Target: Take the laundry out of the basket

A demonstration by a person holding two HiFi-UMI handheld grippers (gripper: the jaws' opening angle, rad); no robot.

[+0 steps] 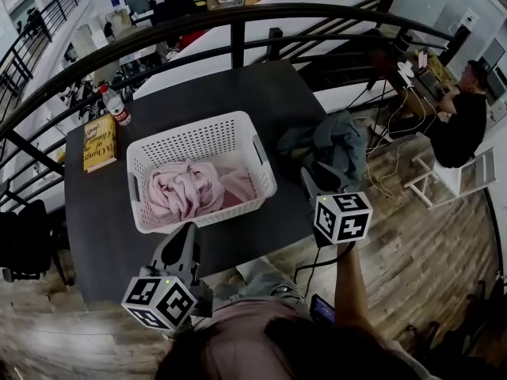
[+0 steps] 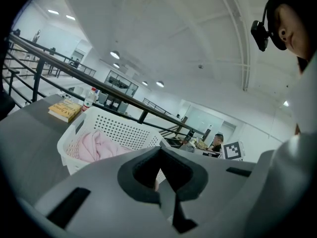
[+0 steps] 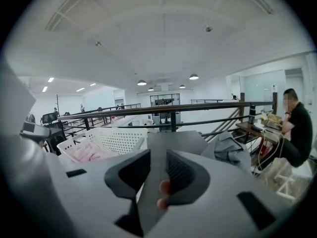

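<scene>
Two hand-held grippers, nearest the person, both poised over the near edge of the worktop (image 1: 238, 93) and touching no cloth.
- Left hand-held gripper (image 2: 160, 152): jaws together, nothing between them; it points toward the near wall of the basket.
- Right hand-held gripper (image 3: 158, 157): jaws a narrow gap apart, empty, with bare worktop showing through the gap; it sits just off the basket's right near corner.

One white perforated basket (image 1: 190, 130), upright in the middle of the worktop, between the grippers and the far edge.
- Contents: one crumpled heap of pink laundry (image 1: 190, 190), lying on the basket floor well below the rim.

One grey-blue garment (image 1: 337, 145), bunched on the worktop to the right of the basket, near it but apart.

One yellow book (image 1: 100, 142), flat on the worktop left of the basket; one bottle (image 1: 116, 105) with a red label just beyond it.

One dark railing (image 1: 238, 14) past the far edge; one seated person (image 1: 459, 117) at far right.

Status, as judged: partly done. If the grey-blue garment came from the basket, that piece is out. The pink laundry is left to lift clear and is not yet gripped.
</scene>
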